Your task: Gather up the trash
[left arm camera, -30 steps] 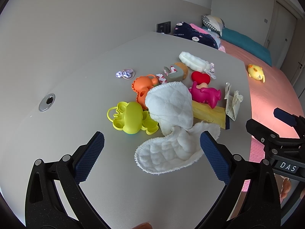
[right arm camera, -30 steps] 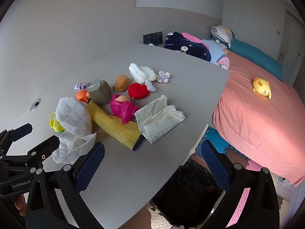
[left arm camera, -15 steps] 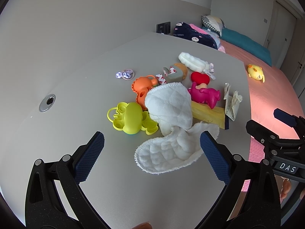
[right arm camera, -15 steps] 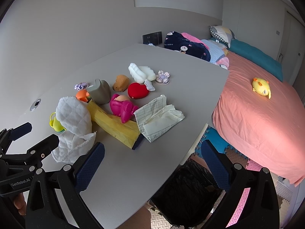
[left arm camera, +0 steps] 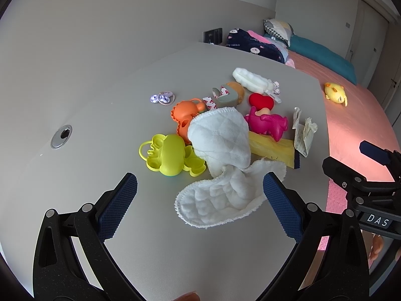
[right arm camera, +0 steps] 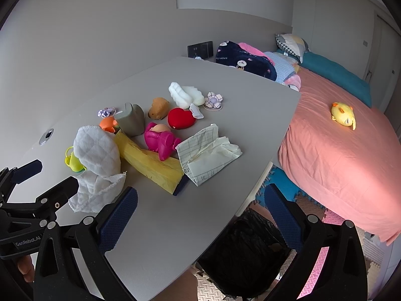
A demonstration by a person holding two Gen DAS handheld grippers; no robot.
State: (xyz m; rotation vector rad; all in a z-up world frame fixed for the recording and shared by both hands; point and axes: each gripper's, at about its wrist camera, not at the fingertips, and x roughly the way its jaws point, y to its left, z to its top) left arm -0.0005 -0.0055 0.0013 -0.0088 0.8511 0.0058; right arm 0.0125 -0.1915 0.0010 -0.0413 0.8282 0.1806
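Observation:
A crumpled sheet of lined paper (right arm camera: 208, 150) lies near the table's right edge, beside a flattened yellow wrapper (right arm camera: 150, 160). Both also show in the left wrist view, the paper (left arm camera: 304, 133) and the wrapper (left arm camera: 273, 148). A white quilted cloth (left arm camera: 220, 148) sits folded over just beyond my left gripper (left arm camera: 199, 188), which is open and holds nothing. My right gripper (right arm camera: 199, 200) hovers open over the table's near right corner. A bin lined with a black bag (right arm camera: 245, 250) stands on the floor below it.
Toys crowd the middle of the grey table (right arm camera: 155, 230): a yellow-green one (left arm camera: 173, 155), an orange one (left arm camera: 186, 115), a pink figure (right arm camera: 160, 140), a red heart (right arm camera: 180, 118). A bed with a pink cover (right arm camera: 338, 150) lies to the right.

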